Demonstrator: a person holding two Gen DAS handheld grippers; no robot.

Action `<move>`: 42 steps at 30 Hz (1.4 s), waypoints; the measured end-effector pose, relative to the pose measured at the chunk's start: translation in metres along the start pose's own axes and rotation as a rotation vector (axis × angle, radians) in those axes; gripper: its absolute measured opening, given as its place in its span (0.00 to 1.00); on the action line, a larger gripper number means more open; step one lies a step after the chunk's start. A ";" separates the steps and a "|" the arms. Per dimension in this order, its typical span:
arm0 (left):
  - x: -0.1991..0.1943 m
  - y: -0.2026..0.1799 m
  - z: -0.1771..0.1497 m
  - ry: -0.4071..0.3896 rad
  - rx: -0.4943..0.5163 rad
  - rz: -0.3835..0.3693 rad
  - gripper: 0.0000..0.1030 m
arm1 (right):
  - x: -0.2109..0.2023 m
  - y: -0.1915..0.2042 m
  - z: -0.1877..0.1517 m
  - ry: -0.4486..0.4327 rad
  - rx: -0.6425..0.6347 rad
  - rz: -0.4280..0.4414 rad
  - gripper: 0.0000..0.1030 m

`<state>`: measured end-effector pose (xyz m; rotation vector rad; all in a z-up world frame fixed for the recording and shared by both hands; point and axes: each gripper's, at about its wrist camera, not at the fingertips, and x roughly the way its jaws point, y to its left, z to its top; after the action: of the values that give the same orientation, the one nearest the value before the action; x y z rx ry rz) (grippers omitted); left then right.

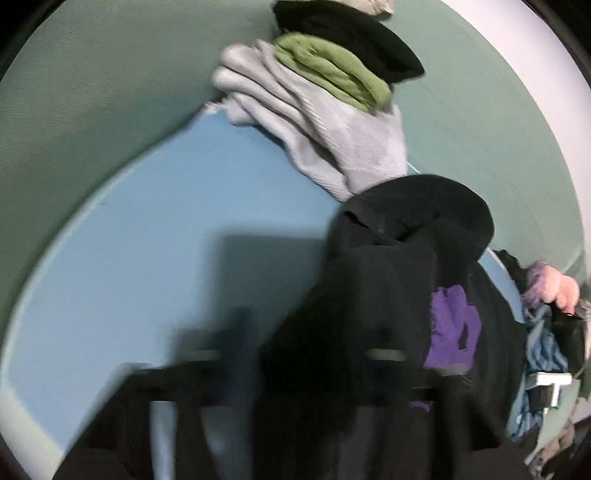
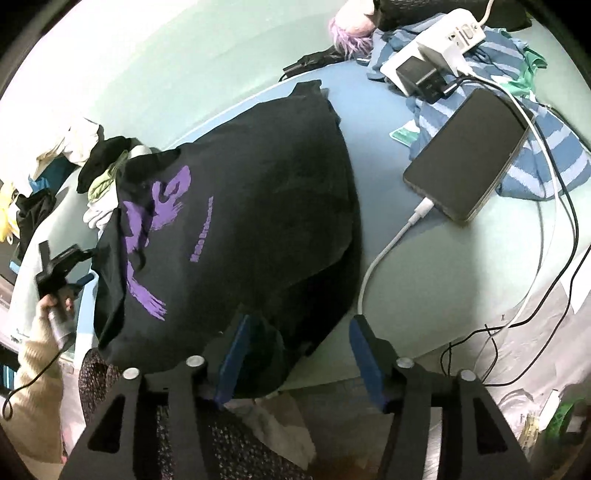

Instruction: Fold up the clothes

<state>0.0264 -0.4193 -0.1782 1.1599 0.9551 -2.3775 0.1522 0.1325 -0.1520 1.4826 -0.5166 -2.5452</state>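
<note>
A black T-shirt [image 2: 251, 206] with a purple print lies bunched on the blue mat [image 2: 373, 122]. My right gripper [image 2: 301, 347] is open at the shirt's near hem; the cloth reaches in beside its left blue finger [image 2: 236, 343]. My left gripper [image 2: 86, 256], held in a hand, touches the shirt's left edge, which stands raised there. In the blurred left wrist view the T-shirt [image 1: 399, 295] drapes over the right half of that gripper [image 1: 306, 347]. One dark finger [image 1: 236, 332] shows and the other is hidden by cloth.
Folded grey, green and black clothes [image 1: 321, 103] are stacked at the mat's far edge. A phone [image 2: 469, 155] on a white cable, a power strip [image 2: 443, 40] and a blue striped garment [image 2: 546, 158] lie right of the shirt. A purple-pink plush [image 2: 351, 26] sits beyond.
</note>
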 end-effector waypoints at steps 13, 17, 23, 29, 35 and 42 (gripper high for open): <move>-0.137 0.118 -0.048 -0.200 -0.162 0.101 0.11 | -0.001 0.013 -0.002 0.010 -0.007 0.074 0.64; -0.136 0.128 -0.083 -0.163 -0.135 0.170 0.11 | 0.002 0.023 -0.002 0.021 -0.042 0.082 0.65; -0.119 0.128 -0.095 -0.146 -0.156 0.218 0.11 | 0.011 0.055 0.012 0.030 -0.160 0.109 0.65; -0.121 0.139 -0.095 -0.144 -0.206 0.172 0.11 | 0.048 0.145 0.062 0.049 -0.382 0.226 0.68; -0.112 0.134 -0.092 -0.127 -0.181 0.178 0.11 | 0.116 0.291 0.130 -0.004 -0.685 0.253 0.81; -0.113 0.125 -0.086 -0.115 -0.134 0.231 0.11 | 0.230 0.393 0.146 0.122 -0.846 0.135 0.84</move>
<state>0.2126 -0.4500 -0.1804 1.0133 0.8767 -2.1378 -0.1062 -0.2692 -0.1292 1.1904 0.4269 -2.1036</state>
